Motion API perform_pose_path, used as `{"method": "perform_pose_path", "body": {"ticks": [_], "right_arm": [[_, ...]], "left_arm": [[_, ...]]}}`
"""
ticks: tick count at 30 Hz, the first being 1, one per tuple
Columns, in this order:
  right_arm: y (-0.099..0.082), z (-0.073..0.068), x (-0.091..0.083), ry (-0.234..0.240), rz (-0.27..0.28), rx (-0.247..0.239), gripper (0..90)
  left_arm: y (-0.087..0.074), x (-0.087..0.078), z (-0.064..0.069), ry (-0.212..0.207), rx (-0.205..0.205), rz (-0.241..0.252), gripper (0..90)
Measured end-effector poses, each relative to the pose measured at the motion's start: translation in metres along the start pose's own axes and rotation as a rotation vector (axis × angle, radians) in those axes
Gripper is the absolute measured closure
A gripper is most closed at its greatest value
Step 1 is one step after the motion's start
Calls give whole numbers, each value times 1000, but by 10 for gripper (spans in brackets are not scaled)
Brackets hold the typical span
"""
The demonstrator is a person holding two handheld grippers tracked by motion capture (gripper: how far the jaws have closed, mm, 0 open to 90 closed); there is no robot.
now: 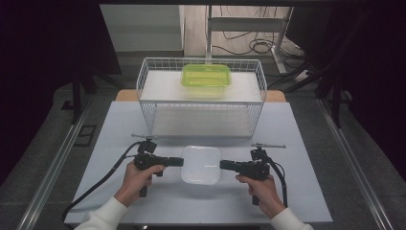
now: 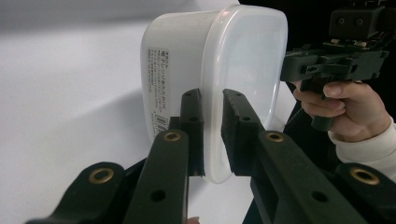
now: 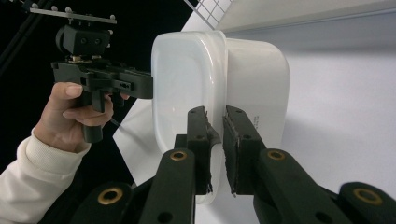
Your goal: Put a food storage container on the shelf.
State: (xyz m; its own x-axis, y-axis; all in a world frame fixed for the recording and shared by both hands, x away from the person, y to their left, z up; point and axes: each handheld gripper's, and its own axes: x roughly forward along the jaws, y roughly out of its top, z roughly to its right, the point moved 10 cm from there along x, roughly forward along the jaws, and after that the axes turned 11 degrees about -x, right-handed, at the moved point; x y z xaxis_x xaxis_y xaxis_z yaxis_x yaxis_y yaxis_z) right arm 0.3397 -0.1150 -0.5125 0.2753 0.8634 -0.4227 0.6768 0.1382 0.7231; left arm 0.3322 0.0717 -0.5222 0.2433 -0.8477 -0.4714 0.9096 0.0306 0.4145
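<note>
A white plastic container (image 1: pixel 201 164) with a translucent lid sits low over the pale table, between my two grippers. My left gripper (image 1: pixel 182 162) comes in from the left and is shut on the lid's rim. In the left gripper view its jaws (image 2: pixel 212 98) pinch the edge of the container (image 2: pixel 243 51). My right gripper (image 1: pixel 221 165) is shut on the opposite rim. The right gripper view has its jaws (image 3: pixel 216 114) clamped over the edge of the container (image 3: pixel 187 74). I cannot tell whether the container rests on the table or hangs just above it.
A white wire rack (image 1: pixel 201 103) with two shelves stands at the back of the table (image 1: pixel 119 124). A green lidded container (image 1: pixel 206 76) lies on its top shelf. Cables trail from both grippers toward the table's front edge.
</note>
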Motion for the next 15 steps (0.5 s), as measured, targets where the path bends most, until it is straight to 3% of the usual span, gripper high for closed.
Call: {"method": "perform_pose_path", "body": {"ticks": [15], "right_arm": [[21, 3, -14, -7, 39, -20, 806]], "left_arm": [[26, 1, 19, -2, 34, 9, 795]]}}
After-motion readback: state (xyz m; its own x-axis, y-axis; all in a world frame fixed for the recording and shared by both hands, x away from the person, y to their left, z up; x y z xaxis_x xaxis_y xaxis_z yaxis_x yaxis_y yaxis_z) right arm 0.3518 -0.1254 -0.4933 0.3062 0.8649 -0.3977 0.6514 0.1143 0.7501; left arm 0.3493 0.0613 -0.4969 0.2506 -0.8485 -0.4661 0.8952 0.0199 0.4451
